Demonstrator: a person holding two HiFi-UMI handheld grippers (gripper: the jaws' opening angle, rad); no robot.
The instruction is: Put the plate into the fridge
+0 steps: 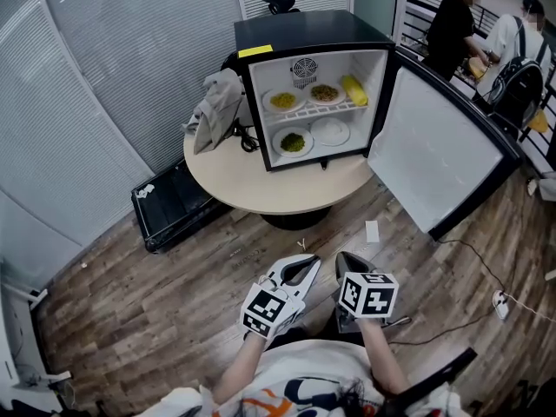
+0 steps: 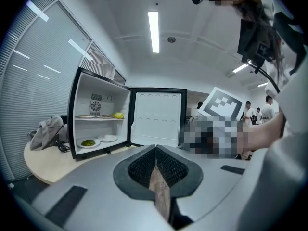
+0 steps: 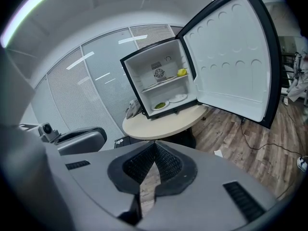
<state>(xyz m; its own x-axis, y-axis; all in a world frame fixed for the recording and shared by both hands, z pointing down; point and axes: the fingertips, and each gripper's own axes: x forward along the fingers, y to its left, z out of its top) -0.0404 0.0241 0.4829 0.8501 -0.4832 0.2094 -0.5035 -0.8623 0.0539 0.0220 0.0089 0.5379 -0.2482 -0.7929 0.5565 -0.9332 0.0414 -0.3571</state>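
Observation:
A black mini fridge (image 1: 313, 33) stands on a round table (image 1: 287, 189) with its door (image 1: 434, 146) swung wide to the right. The upper shelf holds two plates of food (image 1: 283, 101) (image 1: 325, 93) and a yellow item (image 1: 354, 89). Below lie a plate of greens (image 1: 293, 142) and a white plate (image 1: 330, 131). My left gripper (image 1: 309, 262) and right gripper (image 1: 343, 257) hover side by side close to my body, well short of the table. Both are shut with nothing held, as the left gripper view (image 2: 156, 150) and right gripper view (image 3: 154, 146) show.
A grey cloth (image 1: 215, 107) lies on the table left of the fridge. A black case (image 1: 174, 202) sits on the wooden floor at the left. A paper scrap (image 1: 373, 230) and a cable (image 1: 486, 259) lie on the floor. Two people (image 1: 452, 29) stand at the back right.

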